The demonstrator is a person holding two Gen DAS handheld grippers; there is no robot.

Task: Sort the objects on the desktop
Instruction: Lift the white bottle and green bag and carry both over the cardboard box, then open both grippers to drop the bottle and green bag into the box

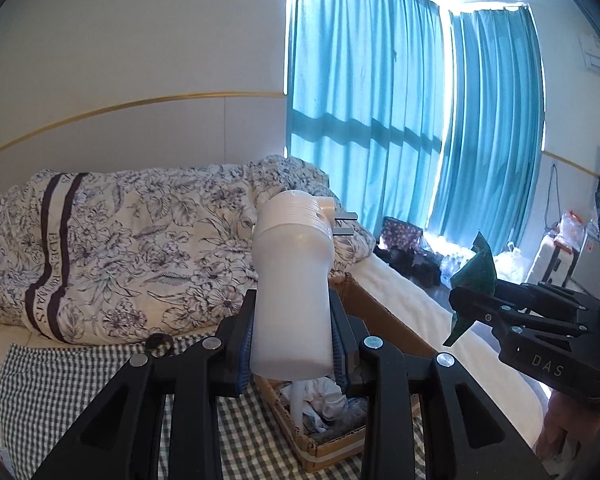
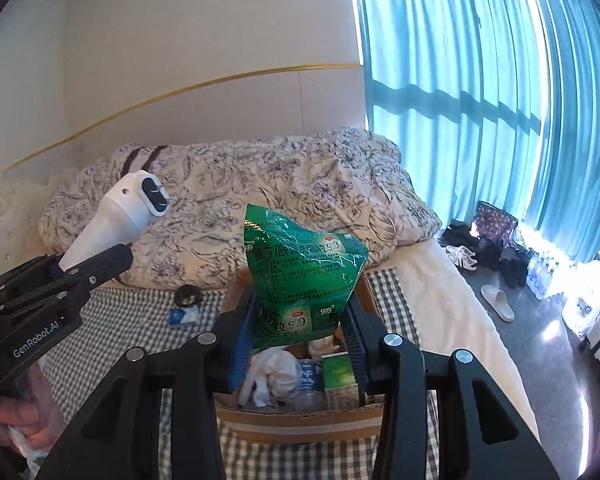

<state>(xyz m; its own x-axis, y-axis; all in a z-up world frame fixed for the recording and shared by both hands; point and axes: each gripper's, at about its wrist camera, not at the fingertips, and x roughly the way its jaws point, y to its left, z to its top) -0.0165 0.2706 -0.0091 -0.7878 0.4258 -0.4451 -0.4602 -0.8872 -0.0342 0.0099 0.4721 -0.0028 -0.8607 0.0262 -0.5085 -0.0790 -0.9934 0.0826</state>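
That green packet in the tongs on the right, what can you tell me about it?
The green packet is a crinkled, glossy foil-like pouch printed with white Chinese text and "999" logos. It stands roughly upright, its lower part pinched by the right gripper, above an open cardboard box of odds and ends. Nothing else touches it.

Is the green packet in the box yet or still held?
Still held: the right gripper is shut on the green packet, which stands above the cardboard box, not inside it.

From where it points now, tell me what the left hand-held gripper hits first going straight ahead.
Probably the floral quilt. The left hand-held gripper, shut on the white plug-in device, aims over the cardboard box toward it; depth is unclear.
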